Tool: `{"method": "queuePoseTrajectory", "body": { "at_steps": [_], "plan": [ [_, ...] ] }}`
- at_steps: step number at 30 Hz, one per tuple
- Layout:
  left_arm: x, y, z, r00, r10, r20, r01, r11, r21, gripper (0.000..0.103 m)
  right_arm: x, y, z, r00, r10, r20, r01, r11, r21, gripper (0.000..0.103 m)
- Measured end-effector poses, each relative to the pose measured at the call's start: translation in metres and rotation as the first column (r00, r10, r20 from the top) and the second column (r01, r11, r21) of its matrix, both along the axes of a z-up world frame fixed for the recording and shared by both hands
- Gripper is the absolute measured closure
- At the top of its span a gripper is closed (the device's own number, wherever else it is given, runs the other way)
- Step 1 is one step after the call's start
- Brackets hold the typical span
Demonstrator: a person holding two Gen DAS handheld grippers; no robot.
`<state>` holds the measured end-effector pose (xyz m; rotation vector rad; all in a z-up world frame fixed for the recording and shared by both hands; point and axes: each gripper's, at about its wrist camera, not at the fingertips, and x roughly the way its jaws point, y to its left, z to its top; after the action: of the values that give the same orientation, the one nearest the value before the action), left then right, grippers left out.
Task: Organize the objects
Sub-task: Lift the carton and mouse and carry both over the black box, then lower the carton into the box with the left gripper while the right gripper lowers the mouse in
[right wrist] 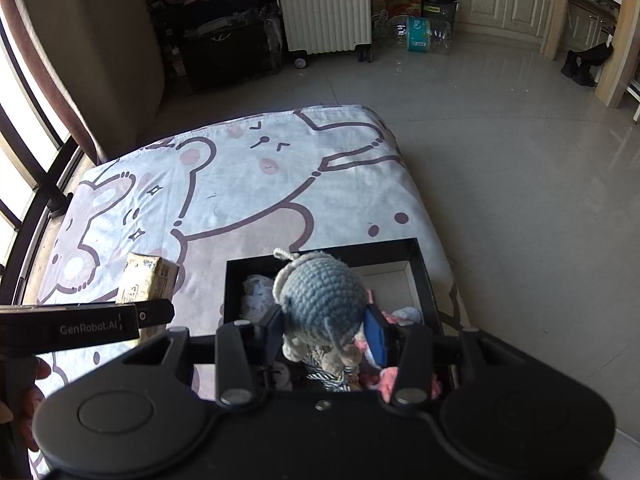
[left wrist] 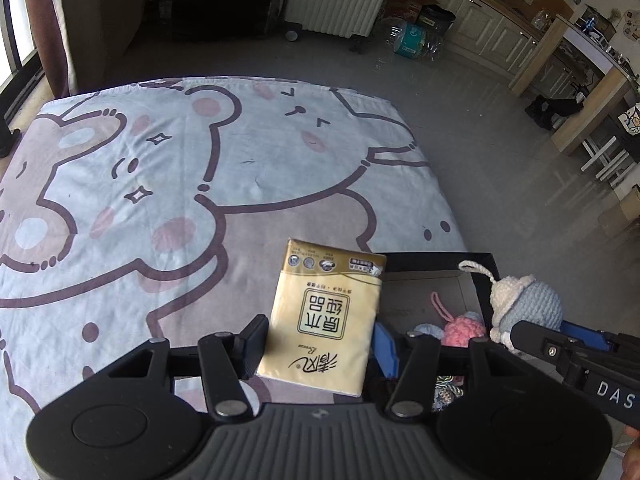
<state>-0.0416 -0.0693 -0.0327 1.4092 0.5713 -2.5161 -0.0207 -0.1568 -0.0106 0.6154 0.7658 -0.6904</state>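
Observation:
My left gripper (left wrist: 320, 340) is shut on a yellow tissue pack (left wrist: 326, 312), held above the cartoon-print blanket just left of a black box (left wrist: 436, 258). In the right wrist view the same tissue pack (right wrist: 148, 280) shows at the left beside the left gripper's arm. My right gripper (right wrist: 326, 334) is shut on a blue and cream crocheted toy (right wrist: 322, 296), held over the black box (right wrist: 424, 276). That toy (left wrist: 524, 304) also appears at the right of the left wrist view. A pink crocheted toy (left wrist: 464, 330) and other knitted items lie inside the box.
The blanket (left wrist: 160, 200) covers a low bed or table with a grey tiled floor (right wrist: 520, 160) to the right. A white radiator (right wrist: 324, 4), a bin, boxes and plastic bottles stand at the far wall. A window rail (right wrist: 36, 200) runs along the left.

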Motion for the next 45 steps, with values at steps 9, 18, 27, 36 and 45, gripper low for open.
{"method": "queuePoseTrajectory", "body": {
  "at_steps": [9, 18, 27, 36, 45],
  "plan": [
    [-0.019, 0.026, -0.012, 0.999, -0.047, 0.008, 0.046, 0.999, 0.02, 0.048, -0.021, -0.013, -0.012, 1.0, -0.03, -0.005, 0.03, 0.999, 0.015, 0.059],
    [-0.035, 0.04, -0.021, 0.998, -0.061, -0.032, 0.063, 0.996, 0.071, 0.048, -0.031, -0.019, -0.018, 0.999, -0.042, 0.011, 0.042, 0.999, 0.02, 0.059],
    [-0.049, 0.043, -0.04, 0.998, 0.016, -0.065, -0.004, 0.982, 0.187, 0.048, -0.035, -0.024, -0.022, 0.998, -0.055, 0.027, 0.054, 0.998, 0.018, 0.059],
    [-0.064, 0.057, -0.058, 0.998, 0.001, -0.064, 0.012, 0.98, 0.201, 0.047, -0.036, -0.028, -0.029, 0.998, -0.056, 0.028, 0.055, 0.998, 0.018, 0.059],
    [-0.076, 0.067, -0.078, 0.999, -0.032, -0.043, 0.039, 0.981, 0.188, 0.047, -0.042, -0.037, -0.038, 0.994, -0.092, 0.055, 0.091, 0.996, 0.025, 0.059]
  ]
}}
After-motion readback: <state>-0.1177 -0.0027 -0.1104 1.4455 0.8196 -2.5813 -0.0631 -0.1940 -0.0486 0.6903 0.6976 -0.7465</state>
